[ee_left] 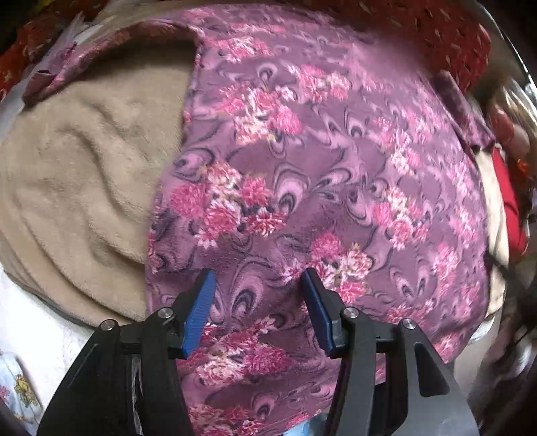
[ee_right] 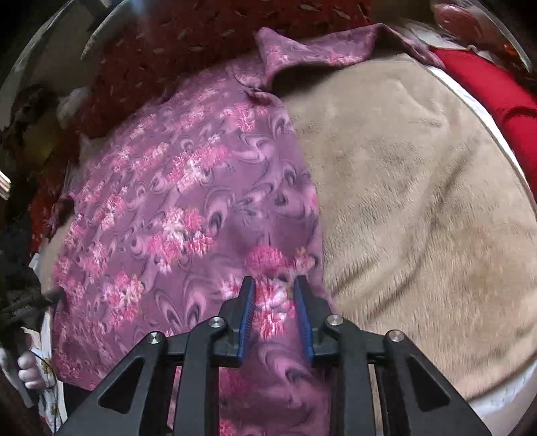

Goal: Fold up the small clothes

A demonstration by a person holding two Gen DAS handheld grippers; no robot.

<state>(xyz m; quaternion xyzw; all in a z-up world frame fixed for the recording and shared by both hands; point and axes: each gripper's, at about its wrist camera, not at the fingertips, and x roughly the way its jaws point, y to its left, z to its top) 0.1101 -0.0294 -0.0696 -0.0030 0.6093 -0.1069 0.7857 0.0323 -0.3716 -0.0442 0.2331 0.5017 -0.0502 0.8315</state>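
Note:
A purple garment with pink flower print lies spread flat on a beige fleece blanket. My left gripper hovers just above its near part, open, blue pads wide apart with nothing pinched. In the right wrist view the same garment covers the left half of the blanket, with a folded-over flap at its far end. My right gripper is open by a narrower gap near the garment's right edge. Flowered cloth shows between its pads, which do not press on it.
Dark red patterned fabric lies beyond the garment. A bright red item sits past the blanket's far right edge. A white printed cloth is at the lower left. A person's hand shows at the left edge.

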